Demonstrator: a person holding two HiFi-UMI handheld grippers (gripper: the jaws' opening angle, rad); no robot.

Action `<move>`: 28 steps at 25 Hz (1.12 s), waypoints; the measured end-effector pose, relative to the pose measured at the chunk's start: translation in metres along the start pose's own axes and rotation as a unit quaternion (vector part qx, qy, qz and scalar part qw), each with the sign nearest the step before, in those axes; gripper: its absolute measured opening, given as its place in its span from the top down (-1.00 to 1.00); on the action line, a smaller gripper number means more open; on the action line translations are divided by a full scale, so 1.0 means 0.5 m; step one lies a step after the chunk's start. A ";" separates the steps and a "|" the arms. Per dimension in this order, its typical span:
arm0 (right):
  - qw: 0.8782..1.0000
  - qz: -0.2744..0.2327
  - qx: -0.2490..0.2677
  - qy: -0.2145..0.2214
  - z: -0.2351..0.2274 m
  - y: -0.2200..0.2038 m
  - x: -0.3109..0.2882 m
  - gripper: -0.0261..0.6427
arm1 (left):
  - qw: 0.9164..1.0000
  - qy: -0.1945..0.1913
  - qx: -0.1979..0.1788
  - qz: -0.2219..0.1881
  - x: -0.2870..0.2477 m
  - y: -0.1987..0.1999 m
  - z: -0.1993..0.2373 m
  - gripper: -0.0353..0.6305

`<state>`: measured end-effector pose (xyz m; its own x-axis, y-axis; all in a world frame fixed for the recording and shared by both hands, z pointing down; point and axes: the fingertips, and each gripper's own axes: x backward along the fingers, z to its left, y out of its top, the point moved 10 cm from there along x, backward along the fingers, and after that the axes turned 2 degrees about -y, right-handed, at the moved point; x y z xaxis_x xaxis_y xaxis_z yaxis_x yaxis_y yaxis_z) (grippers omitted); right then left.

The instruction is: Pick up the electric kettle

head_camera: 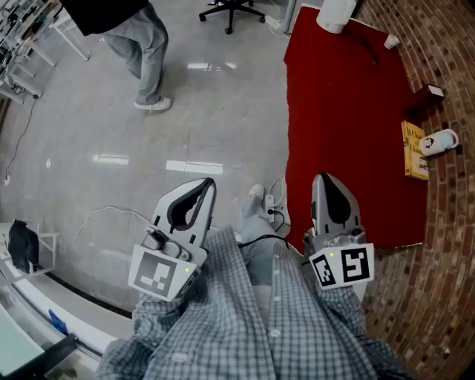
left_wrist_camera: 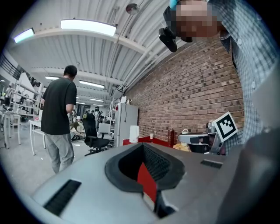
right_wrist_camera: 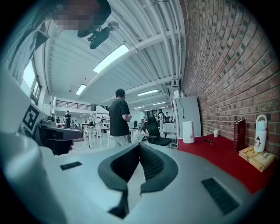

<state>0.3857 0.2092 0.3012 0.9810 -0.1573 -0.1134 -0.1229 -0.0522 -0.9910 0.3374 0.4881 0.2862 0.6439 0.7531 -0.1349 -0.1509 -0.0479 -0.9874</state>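
Left claw (head_camera: 207, 182): pressed together, nothing between the jaws; held out level over the floor, left of the red tabletop.
Right claw (head_camera: 323, 178): pressed together and empty; its tip is over the near edge of the tabletop.
Checked shirt (head_camera: 252, 326): the wearer's sleeves run up to both marker cubes.
Power strip (head_camera: 269, 202): on the floor between the two claws, cables trailing from it.
Tabletop (head_camera: 341, 133): red, set along the brick wall (head_camera: 445, 252).
Yellow book (head_camera: 413, 151): flat at the wall side of the tabletop, a white bottle (head_camera: 438, 141) just beside it.
Dark box (head_camera: 427, 95): farther along the same edge.
Paper cup (head_camera: 391, 41): near the far end.
Electric kettle (head_camera: 338, 15): what looks to be it, a white cylinder, stands upright at the far end of the tabletop, well apart from both claws.
Standing person (head_camera: 145, 52): on the floor beyond the left claw.
Office chair (head_camera: 231, 9): farthest back.
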 end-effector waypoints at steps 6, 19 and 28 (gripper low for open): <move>1.000 -0.002 -0.003 -0.022 -0.073 0.019 -0.107 0.90 | 1.000 -0.014 0.017 -0.011 -0.128 0.024 0.076 0.89; 0.998 0.004 -0.022 -0.056 -0.257 0.064 -0.319 0.90 | 0.997 -0.068 0.020 -0.013 -0.445 0.088 0.177 0.89; 0.996 0.019 -0.032 -0.087 -0.306 0.053 -0.354 0.90 | 0.996 -0.085 0.039 -0.010 -0.544 0.098 0.217 0.89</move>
<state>0.1859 0.0847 0.3059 0.9859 0.0121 -0.1671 -0.1647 -0.1128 -0.9799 0.0733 0.3522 0.2836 0.5122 0.8539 -0.0921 -0.2001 0.0143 -0.9797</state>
